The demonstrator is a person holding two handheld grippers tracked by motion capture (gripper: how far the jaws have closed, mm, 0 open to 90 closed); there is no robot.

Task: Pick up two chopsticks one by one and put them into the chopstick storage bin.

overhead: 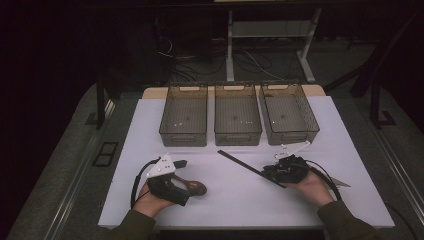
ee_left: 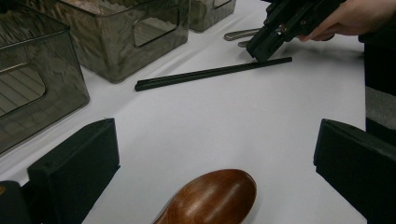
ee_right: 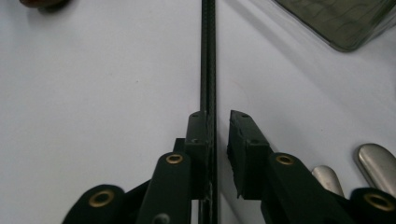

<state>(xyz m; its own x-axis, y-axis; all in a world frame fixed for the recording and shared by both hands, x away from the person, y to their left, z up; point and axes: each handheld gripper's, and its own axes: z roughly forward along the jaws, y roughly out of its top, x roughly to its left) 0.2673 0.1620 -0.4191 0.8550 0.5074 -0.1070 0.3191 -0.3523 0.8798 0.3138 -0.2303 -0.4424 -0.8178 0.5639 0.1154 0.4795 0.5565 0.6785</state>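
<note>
three smoky plastic bins [overhead: 238,121] stand in a row at the far side of the white table [overhead: 230,195], and everything else sits on the person's side of the middle bin. the black chopsticks [overhead: 250,168], lying as a pair flat on the table, run diagonally from just below the middle bin down toward the right gripper [overhead: 280,170]. that gripper comes in low and nearly level with the table, its jaws straddling the near end of the sticks: one jaw looks to be against them, the other a little way off, so they are narrowed but not yet clamped. lining up along the sticks looks meant to take both at once. metal utensil handles [ee_right: 373,161] lie just beside that gripper. down and left of the middle bin, the left gripper [overhead: 172,175] rests under the hand [overhead: 150,200], jaws spread wide on either side of a wooden spoon [ee_left: 210,198], whose bowl lies on the table between them, untouched.
</note>
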